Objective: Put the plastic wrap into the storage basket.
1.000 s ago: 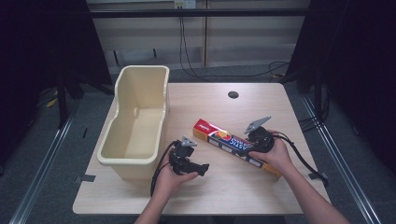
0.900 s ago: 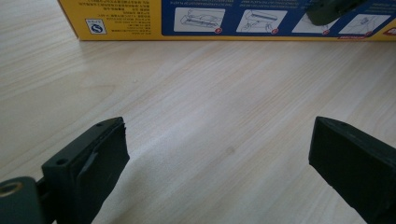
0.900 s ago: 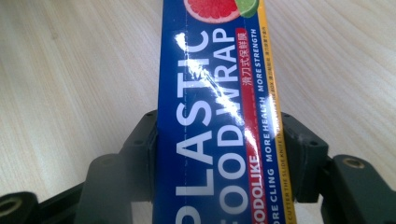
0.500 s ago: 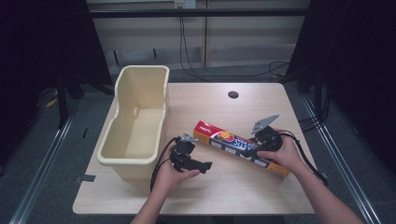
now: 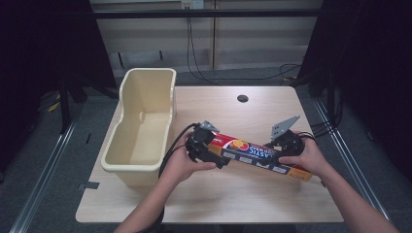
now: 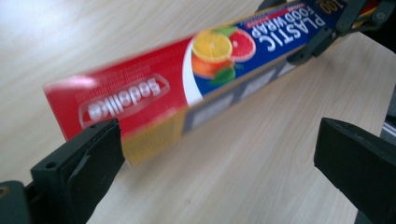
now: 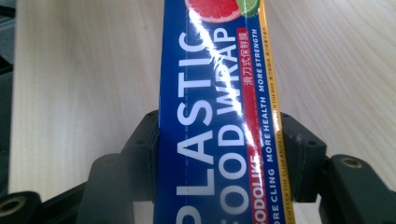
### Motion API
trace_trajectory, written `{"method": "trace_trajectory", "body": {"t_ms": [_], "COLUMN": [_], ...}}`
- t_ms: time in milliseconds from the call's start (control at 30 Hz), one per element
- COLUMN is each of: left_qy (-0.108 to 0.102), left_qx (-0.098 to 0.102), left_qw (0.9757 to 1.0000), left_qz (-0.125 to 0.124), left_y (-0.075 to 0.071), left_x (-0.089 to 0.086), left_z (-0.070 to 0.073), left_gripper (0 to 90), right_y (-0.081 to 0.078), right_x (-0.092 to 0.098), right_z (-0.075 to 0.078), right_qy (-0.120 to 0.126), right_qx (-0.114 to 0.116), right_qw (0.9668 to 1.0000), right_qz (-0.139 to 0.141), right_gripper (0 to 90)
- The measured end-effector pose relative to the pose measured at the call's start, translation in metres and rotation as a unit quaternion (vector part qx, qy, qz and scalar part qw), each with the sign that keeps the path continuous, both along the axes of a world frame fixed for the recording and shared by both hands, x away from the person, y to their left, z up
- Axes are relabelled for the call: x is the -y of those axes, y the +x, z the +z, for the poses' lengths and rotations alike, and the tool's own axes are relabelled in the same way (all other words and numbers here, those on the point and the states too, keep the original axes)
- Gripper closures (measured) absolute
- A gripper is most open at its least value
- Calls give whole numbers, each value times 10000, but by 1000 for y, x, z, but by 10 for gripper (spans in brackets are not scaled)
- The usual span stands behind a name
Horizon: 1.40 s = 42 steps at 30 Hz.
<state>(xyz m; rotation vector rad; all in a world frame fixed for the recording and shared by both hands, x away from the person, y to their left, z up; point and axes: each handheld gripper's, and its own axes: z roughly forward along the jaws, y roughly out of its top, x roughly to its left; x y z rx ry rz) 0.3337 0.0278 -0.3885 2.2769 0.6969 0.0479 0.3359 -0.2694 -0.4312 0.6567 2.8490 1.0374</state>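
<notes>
Holding one box [image 5: 257,156], right tongs [image 5: 286,144]; one bin [image 5: 145,126].

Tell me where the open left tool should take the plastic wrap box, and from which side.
Probably at the red end of the plastic wrap box, the free end, since the right tool is already shut across the blue end. The box is long and narrow, so the left tool, jaws wide open, should straddle its narrow width, closing on the two long side faces.

A cream plastic bin [image 5: 145,126] sits at the left edge of the wooden table [image 5: 272,204], overhanging it slightly. A dark round hole [image 5: 242,98], probably a cable port, lies near the far edge. Cables [image 5: 204,58] trail on the floor beyond.
</notes>
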Motion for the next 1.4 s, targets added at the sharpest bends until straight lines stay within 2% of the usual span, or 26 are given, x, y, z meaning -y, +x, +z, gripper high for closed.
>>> {"method": "trace_trajectory", "body": {"t_ms": [100,167,200,233,267,400,533,567,633,667,767,800,833,867,900,967,1000,1033,1133,1167,1233,1267,1333,1367,1400], "left_qy": [120,113,221,221,306,307,492,572,597,667,692,792,792,825,815,905,958,958,1035,1079,1108,1116,1237,1203,1222], "left_qx": [98,107,104,104,128,100,124,149,160,103,20,52,52,41,-16,-59,-15,-15,-61,-56,-90,-132,-177,-240,-327], "left_qw": [9997,9996,9992,9992,9985,9980,9957,9944,9939,9918,9911,9896,9896,9880,9879,9852,9842,9842,9818,9800,9784,9775,9737,9722,9708], "left_qz": [-194,-251,-325,-325,-447,-540,-769,-880,-914,-1082,-1133,-1201,-1201,-1304,-1321,-1457,-1489,-1489,-1591,-1670,-1745,-1783,-1905,-1995,-2040], "left_y": [7,8,12,12,17,24,28,28,28,29,30,30,30,30,29,28,28,28,28,27,26,25,25,25,24], "left_x": [9,12,19,19,25,33,42,45,47,51,54,55,55,56,57,60,61,61,65,67,70,71,73,74,74], "left_z": [10,12,14,14,16,17,17,17,16,15,12,11,11,10,9,7,6,6,2,2,1,2,2,2,3], "left_gripper": [13,25,25,26,32,36,40,42,44,44,47,51,51,51,52,51,49,50,50,54,49,65,96,123,192], "right_y": [0,-1,-1,-1,-1,-2,-1,-2,-1,-1,-2,-2,-2,-2,-2,-2,-2,-2,-1,-1,-1,-1,-1,-1,-1], "right_x": [2,1,1,1,0,-3,-6,-6,-8,-9,-11,-11,-11,-11,-12,-12,-12,-12,-13,-13,-14,-15,-16,-16,-16], "right_z": [2,3,3,3,4,6,7,7,7,7,8,9,9,9,10,11,12,12,14,16,19,20,23,25,27], "right_qy": [-13,-51,-54,-54,-50,-67,-33,-32,-38,-39,-85,-66,-66,-72,-72,-68,-102,-102,-65,-55,-3,9,70,112,152], "right_qx": [-35,-24,-22,-22,-62,-26,-32,-38,-18,-25,-15,-2,-2,-13,-4,0,17,17,2,17,40,89,118,151,179], "right_qw": [9999,9998,9997,9997,9994,9988,9979,9979,9972,9969,9963,9961,9961,9959,9956,9954,9954,9954,9947,9944,9939,9937,9926,9920,9918], "right_qz": [126,187,251,251,344,489,640,645,748,788,858,880,880,897,929,954,948,948,1021,1060,1101,1115,1207,1249,1256], "right_gripper": [416,415,416,416,415,415,415,415,415,414,415,414,414,414,414,414,414,414,413,413,412,413,412,412,412]}}
